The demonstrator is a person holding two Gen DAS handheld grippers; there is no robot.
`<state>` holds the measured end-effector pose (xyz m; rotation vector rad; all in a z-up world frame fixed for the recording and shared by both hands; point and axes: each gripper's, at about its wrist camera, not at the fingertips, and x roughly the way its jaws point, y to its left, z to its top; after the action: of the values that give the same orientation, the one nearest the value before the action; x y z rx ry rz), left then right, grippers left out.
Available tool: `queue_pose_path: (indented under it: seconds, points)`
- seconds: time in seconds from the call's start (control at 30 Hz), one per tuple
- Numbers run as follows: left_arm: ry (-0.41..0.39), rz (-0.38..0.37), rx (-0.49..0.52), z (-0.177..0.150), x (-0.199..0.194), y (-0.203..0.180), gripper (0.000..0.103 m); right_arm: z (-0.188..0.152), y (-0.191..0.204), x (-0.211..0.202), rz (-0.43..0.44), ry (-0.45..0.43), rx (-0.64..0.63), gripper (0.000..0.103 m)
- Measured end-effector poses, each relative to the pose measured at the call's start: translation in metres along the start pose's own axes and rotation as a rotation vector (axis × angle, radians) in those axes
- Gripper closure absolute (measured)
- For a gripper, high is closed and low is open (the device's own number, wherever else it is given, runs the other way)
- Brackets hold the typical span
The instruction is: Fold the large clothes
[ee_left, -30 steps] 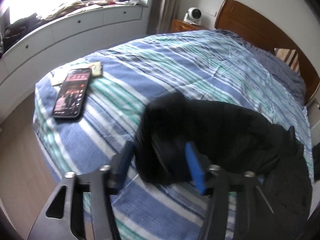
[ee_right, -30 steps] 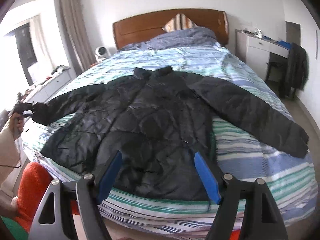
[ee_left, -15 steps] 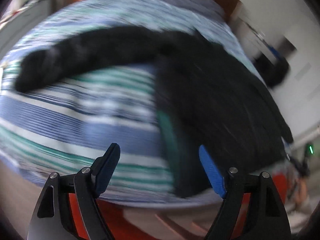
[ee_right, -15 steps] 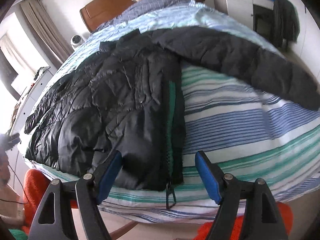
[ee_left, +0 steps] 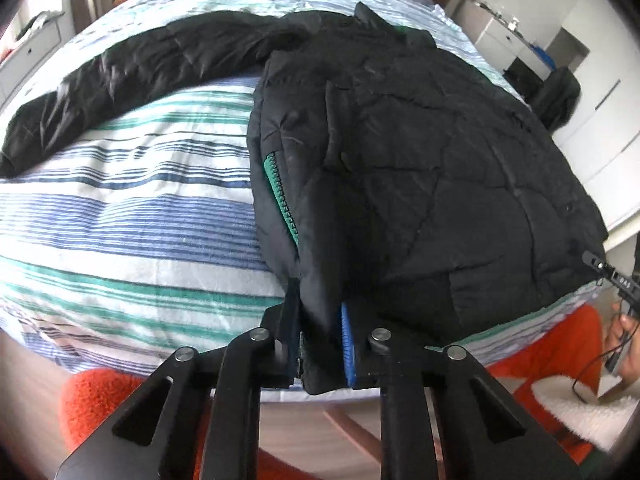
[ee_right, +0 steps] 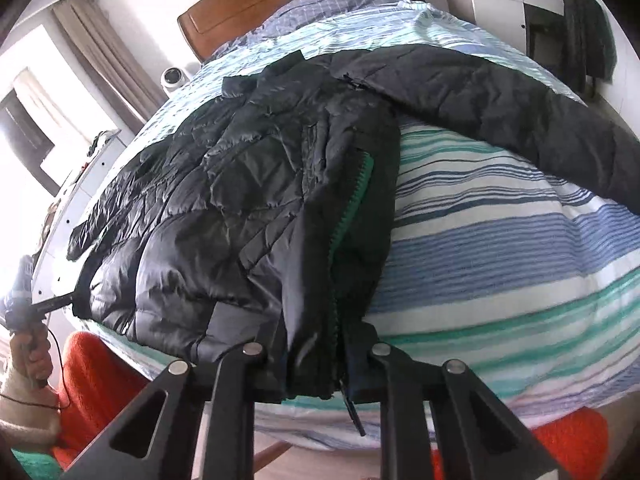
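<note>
Since a second before, both grippers had dropped to the bed's [ee_left: 120, 208] near edge and closed on the black jacket's [ee_left: 420, 152] hem. The left gripper [ee_left: 320, 354] pinched the zipper edge; the right gripper [ee_right: 316, 364] clamped the hem too, its pads buried in fabric. Only the right view showed the hand [ee_right: 30, 356] gripping the left tool

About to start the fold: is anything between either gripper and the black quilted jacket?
Nothing visible. The left gripper and the right gripper are each already shut on the hem of the black quilted jacket, on the striped bedspread.
</note>
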<state>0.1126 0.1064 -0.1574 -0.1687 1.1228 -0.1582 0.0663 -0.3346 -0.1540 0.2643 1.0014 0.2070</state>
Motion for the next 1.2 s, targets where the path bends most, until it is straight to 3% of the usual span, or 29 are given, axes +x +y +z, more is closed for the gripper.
queue_pose_path:
  seconds: [0.27,0.33,0.37,0.43,0.5,0.6,0.77,0.9,1.03,1.1,1.2]
  points:
    - [0.019,0.019,0.059,-0.02,-0.002,-0.004,0.089,-0.015,0.006,-0.011,-0.042,-0.019,-0.009,0.084]
    - [0.01,0.027,0.06,-0.015,-0.002,-0.009,0.086,-0.012,0.003,-0.01,-0.051,-0.027,0.001,0.078]
    - [0.002,0.04,0.058,-0.012,-0.005,-0.012,0.081,-0.009,0.002,-0.009,-0.065,-0.024,0.001,0.072]
    - [-0.032,0.065,0.064,-0.01,-0.016,-0.017,0.061,-0.007,0.003,-0.011,-0.106,-0.032,-0.015,0.034]
    - [-0.099,0.108,0.07,-0.009,-0.035,-0.022,0.021,-0.005,0.001,-0.02,-0.14,-0.057,-0.027,0.024]
    - [-0.217,0.14,0.079,-0.003,-0.065,-0.032,0.005,0.002,-0.009,-0.04,-0.164,-0.102,-0.008,0.024]
    - [-0.401,0.175,0.091,0.01,-0.097,-0.049,0.002,0.01,-0.015,-0.063,-0.205,-0.17,0.025,0.024]
    - [-0.519,0.18,0.108,0.016,-0.106,-0.064,0.002,0.008,-0.014,-0.069,-0.183,-0.18,0.028,0.024]
    - [-0.507,0.181,0.158,0.016,-0.095,-0.081,0.002,0.003,-0.006,-0.066,-0.245,-0.173,-0.028,0.024]
    - [-0.483,0.174,0.19,0.011,-0.088,-0.086,0.002,0.001,-0.003,-0.072,-0.256,-0.216,-0.051,0.024]
    - [-0.383,0.103,0.213,0.006,-0.071,-0.095,0.002,0.003,0.004,-0.087,-0.284,-0.314,-0.095,0.024]
